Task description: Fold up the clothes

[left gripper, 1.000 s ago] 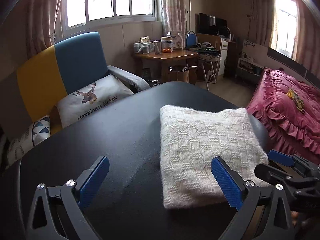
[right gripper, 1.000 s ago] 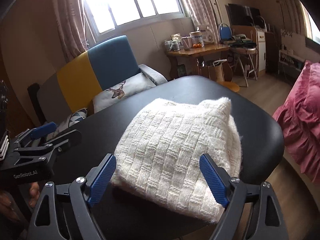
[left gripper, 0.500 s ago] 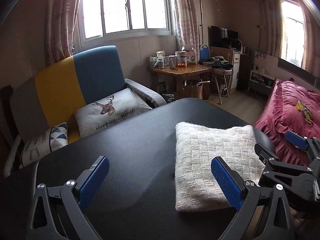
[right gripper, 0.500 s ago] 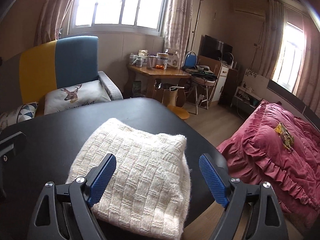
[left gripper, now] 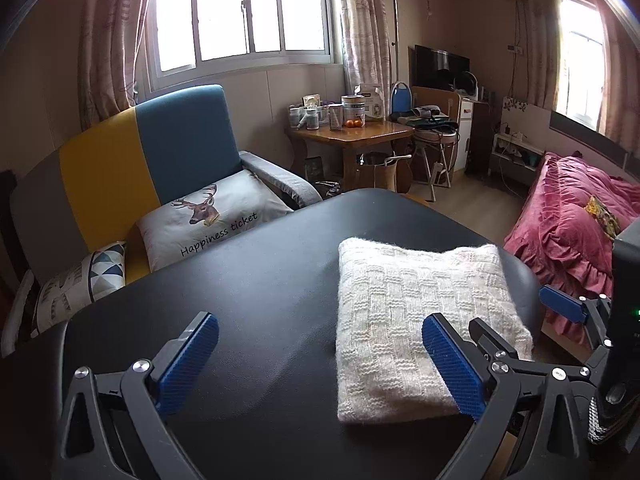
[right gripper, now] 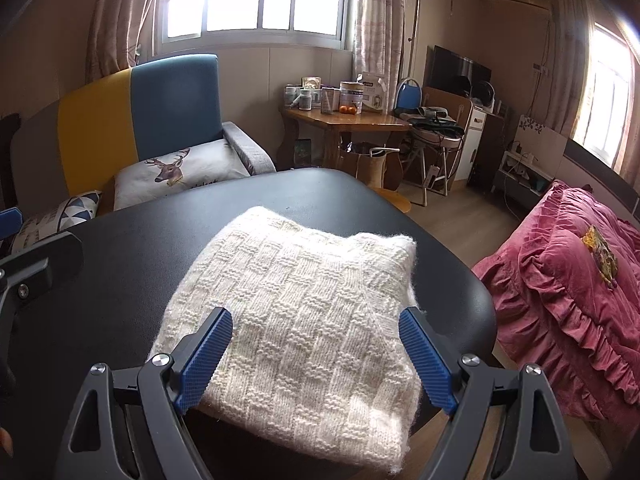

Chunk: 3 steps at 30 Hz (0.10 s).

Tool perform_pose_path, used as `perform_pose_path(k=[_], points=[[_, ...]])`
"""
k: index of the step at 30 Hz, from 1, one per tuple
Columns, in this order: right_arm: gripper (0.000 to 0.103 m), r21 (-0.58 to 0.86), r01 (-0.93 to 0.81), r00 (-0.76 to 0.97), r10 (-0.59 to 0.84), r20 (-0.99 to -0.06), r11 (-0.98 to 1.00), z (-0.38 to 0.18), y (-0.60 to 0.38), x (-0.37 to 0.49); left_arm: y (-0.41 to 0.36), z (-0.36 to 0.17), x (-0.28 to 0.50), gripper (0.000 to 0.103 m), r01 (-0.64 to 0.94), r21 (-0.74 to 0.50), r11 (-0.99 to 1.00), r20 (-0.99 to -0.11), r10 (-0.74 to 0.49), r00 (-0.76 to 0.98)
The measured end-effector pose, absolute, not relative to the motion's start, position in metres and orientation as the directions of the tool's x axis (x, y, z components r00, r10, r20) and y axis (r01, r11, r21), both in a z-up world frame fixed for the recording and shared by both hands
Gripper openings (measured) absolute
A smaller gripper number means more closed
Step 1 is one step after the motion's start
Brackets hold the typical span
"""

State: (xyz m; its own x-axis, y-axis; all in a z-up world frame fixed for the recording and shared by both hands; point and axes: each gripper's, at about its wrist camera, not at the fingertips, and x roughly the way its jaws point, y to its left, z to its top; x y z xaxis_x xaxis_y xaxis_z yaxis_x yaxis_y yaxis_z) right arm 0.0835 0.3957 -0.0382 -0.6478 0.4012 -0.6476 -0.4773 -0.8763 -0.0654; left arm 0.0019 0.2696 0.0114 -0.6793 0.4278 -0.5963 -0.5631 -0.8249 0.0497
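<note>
A cream knitted sweater (left gripper: 420,320) (right gripper: 304,320) lies folded into a neat rectangle on the black table (left gripper: 248,312) (right gripper: 132,256), near its right edge. My left gripper (left gripper: 320,364) hovers open above the table's near side, with nothing between its blue pads; its right finger overlaps the sweater's near corner in the view. Above the sweater's near edge my right gripper (right gripper: 316,356) stands open and holds nothing. The right gripper (left gripper: 568,320) also shows at the right of the left wrist view, and part of the left gripper (right gripper: 36,264) at the left of the right wrist view.
A yellow and blue sofa (left gripper: 140,160) with a deer cushion (left gripper: 208,220) stands behind the table. A wooden side table (left gripper: 352,136) with jars is at the back. A bed with a pink cover (left gripper: 580,220) lies to the right, past the table's edge.
Both grippers have pulled back and risen from the folded sweater, so the sweater looks smaller and farther. The right gripper swung its view left and right. The sweater has stayed put.
</note>
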Motion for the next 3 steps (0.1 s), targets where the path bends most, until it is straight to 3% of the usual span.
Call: perform_pose_path(k=[3], points=[[0.088,-0.061,-0.484,-0.641,0.402,-0.654,-0.873,-0.0416,0.3976,0.0858,0.2685,0.0118,0.0025,0.102,-0.560,0.045,-0.827,-0.585,0.433,-0.686]])
